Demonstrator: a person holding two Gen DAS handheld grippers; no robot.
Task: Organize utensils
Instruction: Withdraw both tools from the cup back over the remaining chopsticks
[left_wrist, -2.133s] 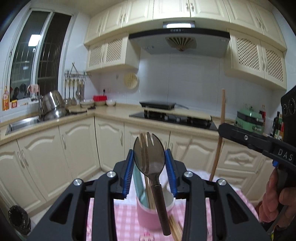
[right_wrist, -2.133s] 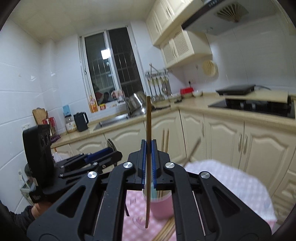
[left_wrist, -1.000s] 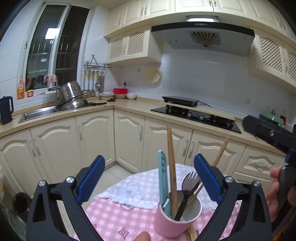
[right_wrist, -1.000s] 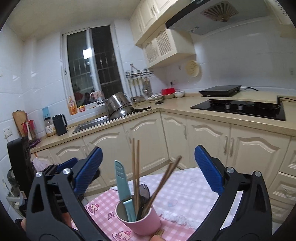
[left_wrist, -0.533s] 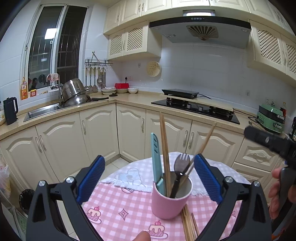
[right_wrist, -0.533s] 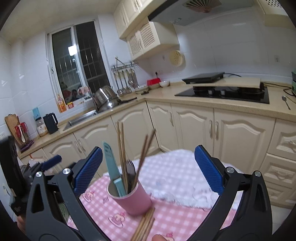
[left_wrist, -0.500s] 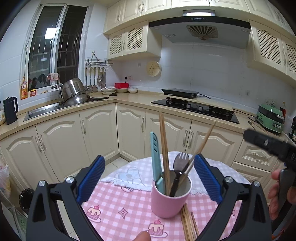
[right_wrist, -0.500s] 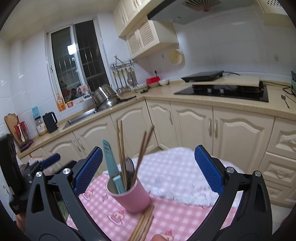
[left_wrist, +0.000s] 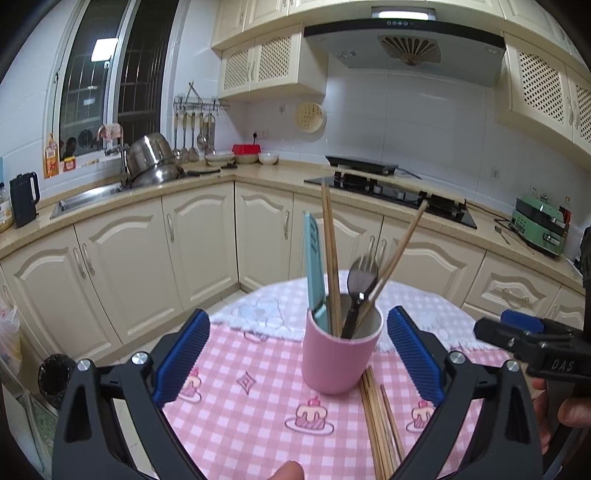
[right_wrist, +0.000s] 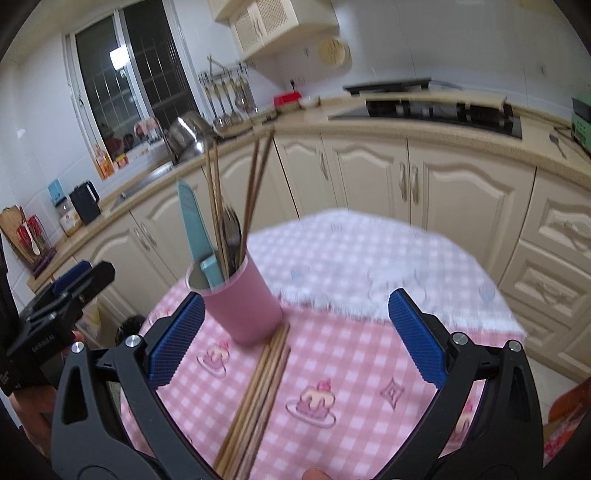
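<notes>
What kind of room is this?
It looks like a home kitchen. There's a stove under a range hood, a sink with metal pots beside it, and a pink cup full of utensils on a checked tablecloth.

Checked table (left_wrist: 229, 417) bears pink cup (left_wrist: 338, 360) (upright), loose chopsticks (left_wrist: 378, 421).

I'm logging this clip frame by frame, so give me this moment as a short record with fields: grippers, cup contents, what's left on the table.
left gripper: open, empty
right gripper: open, empty
cup: pink, upright on the checked tablecloth
in cup: teal knife, dark fork, several chopsticks
left on table: bundle of loose chopsticks lying beside the cup
task state: unfinished
</notes>
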